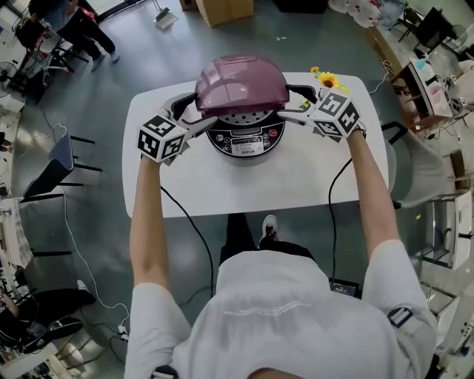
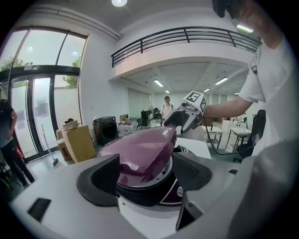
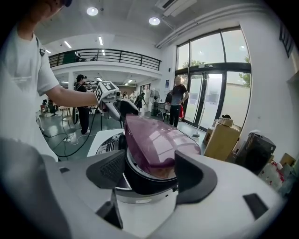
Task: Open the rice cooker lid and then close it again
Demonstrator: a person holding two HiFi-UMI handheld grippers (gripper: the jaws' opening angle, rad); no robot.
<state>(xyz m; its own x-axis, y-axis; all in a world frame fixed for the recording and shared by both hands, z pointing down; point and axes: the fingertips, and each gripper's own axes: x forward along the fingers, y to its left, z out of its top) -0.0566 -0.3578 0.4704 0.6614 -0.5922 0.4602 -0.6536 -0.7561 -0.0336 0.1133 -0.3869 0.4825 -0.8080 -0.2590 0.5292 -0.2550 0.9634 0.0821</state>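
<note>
- A glossy grey floor point(image 1: 96, 96) runs all round me, with the white round-cornered surface point(image 1: 296, 185) in the middle of it.
- At twelve o'clock stands a cardboard box point(image 1: 224, 9), with a dustpan point(image 1: 164, 18) just beside it at eleven.
- A dark chair point(image 1: 61, 159) sits at nine o'clock.
- Cluttered desks point(image 1: 429, 81) crowd the side from two to three o'clock.
- Tall glass doors point(image 3: 210, 84) let daylight in, and green trees show outside.
- A mezzanine with a black railing point(image 2: 187, 35) runs above the white walls.
- Round ceiling lights point(image 3: 154, 21) glow overhead.
- A person point(image 3: 178, 100) stands near the doors.
</note>
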